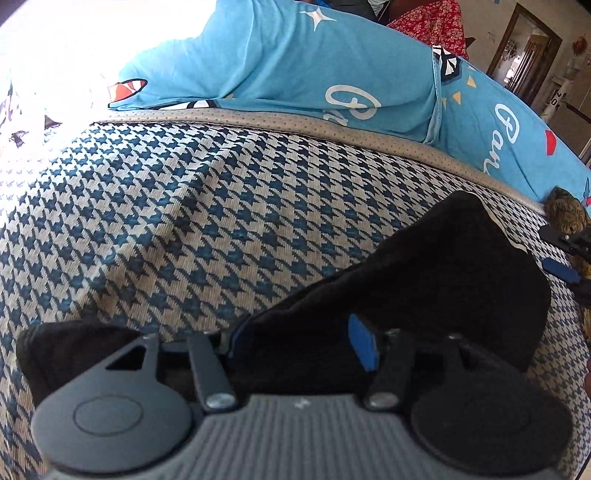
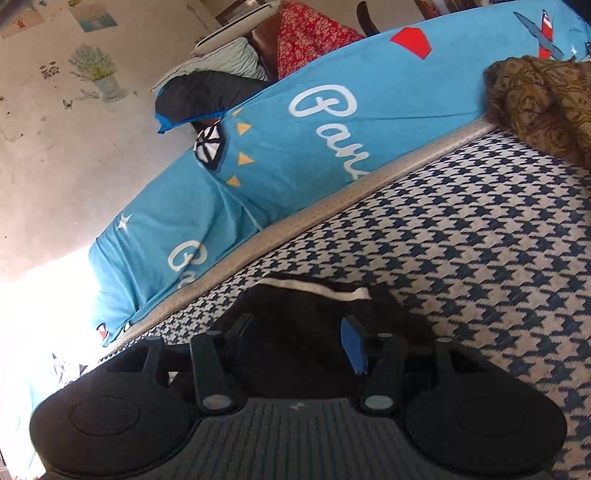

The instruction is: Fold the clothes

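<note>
One black garment (image 1: 424,280), two grippers (image 1: 295,343) (image 2: 295,347)

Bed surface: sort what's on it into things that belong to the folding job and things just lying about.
Job:
- black garment with white stripe
- left gripper
- right gripper

Lying about:
- blue printed blanket
- brown patterned cloth
- red floral fabric
- houndstooth cover
</note>
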The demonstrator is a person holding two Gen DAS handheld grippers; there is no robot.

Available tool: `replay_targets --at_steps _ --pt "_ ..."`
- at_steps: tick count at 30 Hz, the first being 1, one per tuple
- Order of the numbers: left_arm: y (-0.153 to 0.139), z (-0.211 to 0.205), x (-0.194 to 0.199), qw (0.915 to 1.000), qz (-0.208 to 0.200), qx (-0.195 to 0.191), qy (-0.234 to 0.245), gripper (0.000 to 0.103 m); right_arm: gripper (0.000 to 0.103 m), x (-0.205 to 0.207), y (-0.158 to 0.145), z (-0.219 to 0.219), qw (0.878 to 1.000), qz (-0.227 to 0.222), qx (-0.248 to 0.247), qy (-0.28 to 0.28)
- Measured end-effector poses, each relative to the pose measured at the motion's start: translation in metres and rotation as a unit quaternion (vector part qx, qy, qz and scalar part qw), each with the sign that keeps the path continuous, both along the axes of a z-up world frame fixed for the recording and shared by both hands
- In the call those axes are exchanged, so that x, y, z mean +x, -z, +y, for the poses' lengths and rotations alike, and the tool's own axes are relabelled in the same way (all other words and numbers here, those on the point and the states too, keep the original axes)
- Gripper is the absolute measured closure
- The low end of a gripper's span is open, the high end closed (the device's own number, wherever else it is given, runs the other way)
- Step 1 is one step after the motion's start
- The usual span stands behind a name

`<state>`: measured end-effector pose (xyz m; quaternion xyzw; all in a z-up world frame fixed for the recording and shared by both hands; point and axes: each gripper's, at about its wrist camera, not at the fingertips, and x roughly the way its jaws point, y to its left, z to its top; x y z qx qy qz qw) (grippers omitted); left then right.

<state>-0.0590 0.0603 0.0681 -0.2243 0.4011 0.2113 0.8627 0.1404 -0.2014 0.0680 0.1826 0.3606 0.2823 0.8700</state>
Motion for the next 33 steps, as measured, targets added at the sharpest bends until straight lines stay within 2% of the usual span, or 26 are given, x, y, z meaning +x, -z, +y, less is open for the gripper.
replay_targets --at_steps 3,7,11,15,18,26,29,33 --pt "0.000 0.000 0.001 0.9999 -0.004 -0.010 0.002 0.047 0.038 0.017 0.007 -0.014 1.000 0.009 0.013 0.022" --pt "0.000 -0.003 0.003 0.9998 -0.008 -0.017 0.010 0.045 0.036 0.035 0.020 -0.025 0.998 0.032 0.032 0.045" --pt "0.000 -0.005 0.005 0.9998 -0.008 -0.015 0.009 0.045 0.035 0.044 0.031 -0.024 0.997 0.053 0.029 0.039" --pt "0.000 -0.005 0.005 0.9999 -0.007 -0.014 0.004 0.045 0.025 0.045 0.032 -0.018 0.999 0.045 0.027 0.015" --pt "0.001 -0.005 0.004 0.9999 -0.006 -0.016 0.004 0.045 0.025 0.046 0.033 -0.015 0.998 0.050 0.035 -0.016" --pt "0.002 -0.006 0.003 0.9998 -0.004 -0.016 0.006 0.045 0.025 0.042 0.031 0.008 0.996 0.018 -0.007 -0.085" --pt "0.002 -0.006 0.003 0.9998 -0.005 -0.016 0.005 0.045 0.031 0.041 0.030 0.018 0.994 0.009 -0.016 -0.105" --pt "0.003 -0.004 0.003 0.9998 -0.004 -0.019 0.003 0.045 0.046 0.037 0.031 0.032 0.992 -0.006 -0.039 -0.121"
